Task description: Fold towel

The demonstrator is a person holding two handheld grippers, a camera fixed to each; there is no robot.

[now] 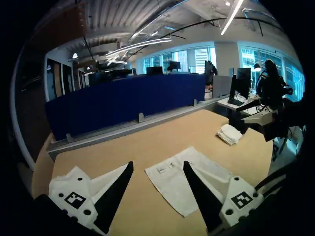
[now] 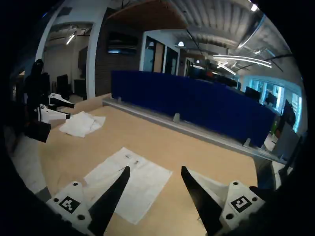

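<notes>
A white towel (image 1: 177, 179) lies flat on the wooden table (image 1: 157, 137), a small tag near its far edge. My left gripper (image 1: 157, 163) hovers open above the towel's left edge, nothing between its fingers. In the right gripper view the same towel (image 2: 130, 183) lies under and left of my right gripper (image 2: 155, 169), also open and empty. The right gripper (image 1: 256, 112) also appears farther off, at the table's right end. The left gripper (image 2: 55, 108) appears far left.
A folded white towel stack (image 1: 229, 133) sits at the table's right end. A looser white towel pile (image 2: 82, 122) lies near the far-left gripper. A blue divider (image 1: 126, 98) on a grey rail borders the table's far side. Desks with monitors (image 1: 241, 84) stand beyond.
</notes>
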